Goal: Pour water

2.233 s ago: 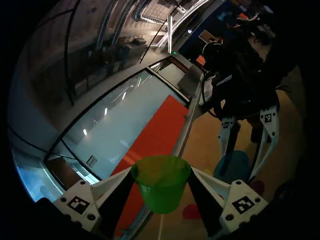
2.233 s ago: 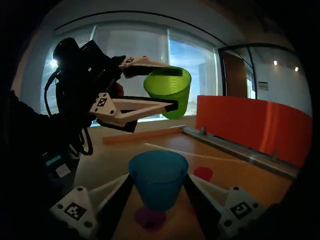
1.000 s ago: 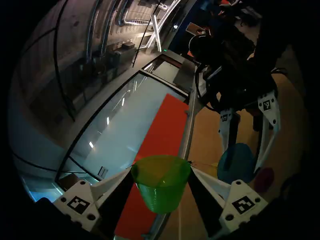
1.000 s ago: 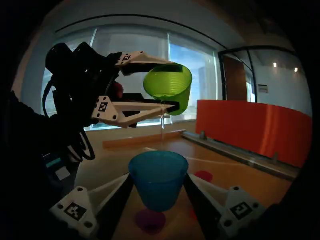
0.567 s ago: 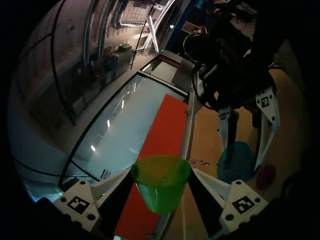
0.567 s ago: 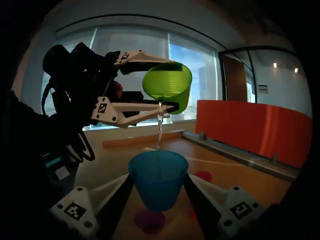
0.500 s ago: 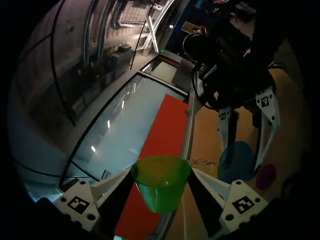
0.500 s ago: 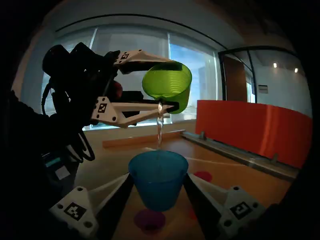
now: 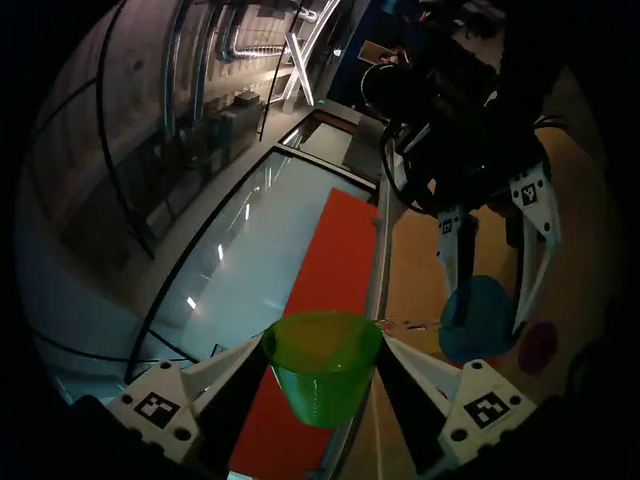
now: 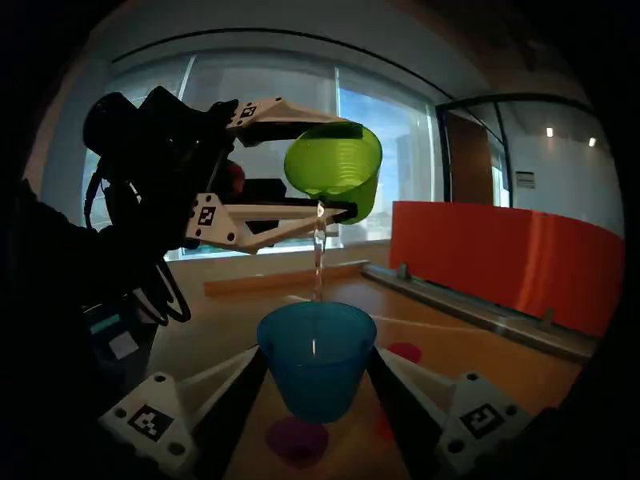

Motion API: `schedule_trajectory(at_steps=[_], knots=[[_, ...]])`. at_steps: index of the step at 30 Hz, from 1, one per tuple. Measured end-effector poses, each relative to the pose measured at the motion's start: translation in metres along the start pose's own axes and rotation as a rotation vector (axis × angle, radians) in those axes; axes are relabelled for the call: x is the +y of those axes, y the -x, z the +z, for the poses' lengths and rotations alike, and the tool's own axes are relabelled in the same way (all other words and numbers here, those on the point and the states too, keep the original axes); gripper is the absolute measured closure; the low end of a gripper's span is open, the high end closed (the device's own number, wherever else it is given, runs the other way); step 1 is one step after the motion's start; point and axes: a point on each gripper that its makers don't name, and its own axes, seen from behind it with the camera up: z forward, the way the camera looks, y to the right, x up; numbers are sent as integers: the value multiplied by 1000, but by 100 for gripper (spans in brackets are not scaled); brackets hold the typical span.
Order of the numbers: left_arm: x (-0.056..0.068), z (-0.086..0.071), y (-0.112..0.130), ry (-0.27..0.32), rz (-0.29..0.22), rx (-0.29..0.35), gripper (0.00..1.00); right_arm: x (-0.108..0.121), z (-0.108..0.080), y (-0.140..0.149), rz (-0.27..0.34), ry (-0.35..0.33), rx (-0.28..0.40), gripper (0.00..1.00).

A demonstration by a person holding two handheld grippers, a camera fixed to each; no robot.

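Observation:
My left gripper (image 9: 323, 364) is shut on a green plastic cup (image 9: 322, 365), tipped over on its side. In the right gripper view that green cup (image 10: 334, 170) hangs above and behind the blue cup (image 10: 317, 358), and a thin stream of water (image 10: 318, 252) falls from its rim into the blue cup. My right gripper (image 10: 317, 368) is shut on the blue cup, held upright above the wooden table (image 10: 448, 336). In the left gripper view the blue cup (image 9: 478, 318) sits between the right gripper's white fingers (image 9: 542, 240).
Pink round spots (image 10: 297, 438) mark the table under the blue cup, with another pink spot (image 10: 404, 351) farther back. An orange partition (image 10: 512, 252) runs along the table's right side. Big windows (image 10: 280, 120) stand behind. A person's dark sleeve (image 10: 48, 264) holds the left gripper.
The green cup tipped further over, and a stream of water started running from its rim into the blue cup. The blue cup has stayed nearly still.

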Motion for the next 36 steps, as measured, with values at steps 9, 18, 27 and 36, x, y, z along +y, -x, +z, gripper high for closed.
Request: schedule_trajectory(at_steps=[9, 18, 27, 36], knots=[[0, -2, -5, -1, 35, 1, 13, -1, 0, 0, -3, -2, 3, 12], [-5, -3, -9, -7, 65, 6, 13, 0, 1, 0, -6, -1, 6, 12], [-9, -4, -11, -20, 102, 10, 13, 1, -1, -1, -11, 3, 10, 12], [-11, -5, -14, -24, 127, 11, 13, 0, 0, -2, -10, 3, 15, 12]])
